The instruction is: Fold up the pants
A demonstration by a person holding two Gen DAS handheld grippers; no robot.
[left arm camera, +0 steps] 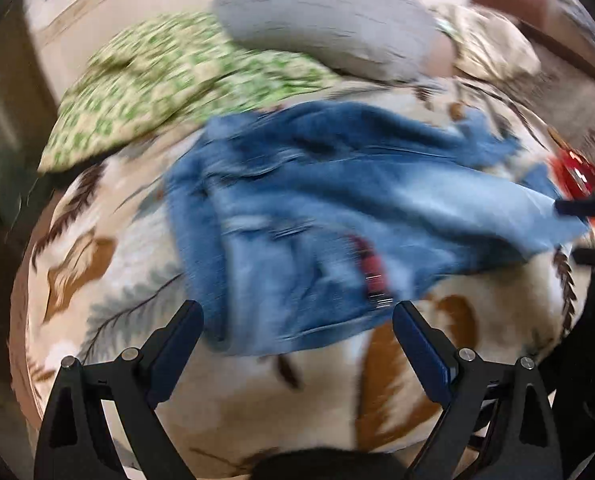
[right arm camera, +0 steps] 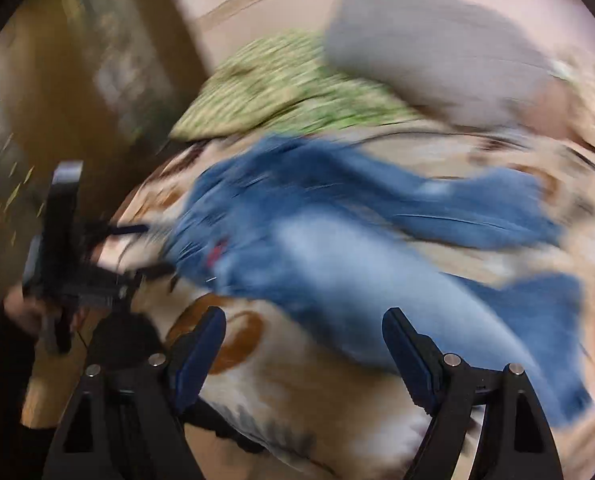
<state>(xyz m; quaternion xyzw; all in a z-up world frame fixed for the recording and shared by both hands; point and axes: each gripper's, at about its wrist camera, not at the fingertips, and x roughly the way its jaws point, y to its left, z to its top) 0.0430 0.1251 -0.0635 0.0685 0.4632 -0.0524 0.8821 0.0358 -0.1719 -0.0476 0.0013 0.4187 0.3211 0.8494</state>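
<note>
Blue jeans lie crumpled on a leaf-patterned blanket, with a red label near the waist end. My left gripper hovers over that near end, its jaws wide apart and not pressing on the cloth. In the right wrist view the jeans stretch across the blanket. My right gripper is open above the pale leg, holding nothing. The left gripper shows at the left of that view, held by a hand. Both views are blurred.
A green-patterned pillow, a grey pillow and a cream pillow lie behind the jeans. A red object sits at the right beside the leg end. A brown floor lies to the left of the bed.
</note>
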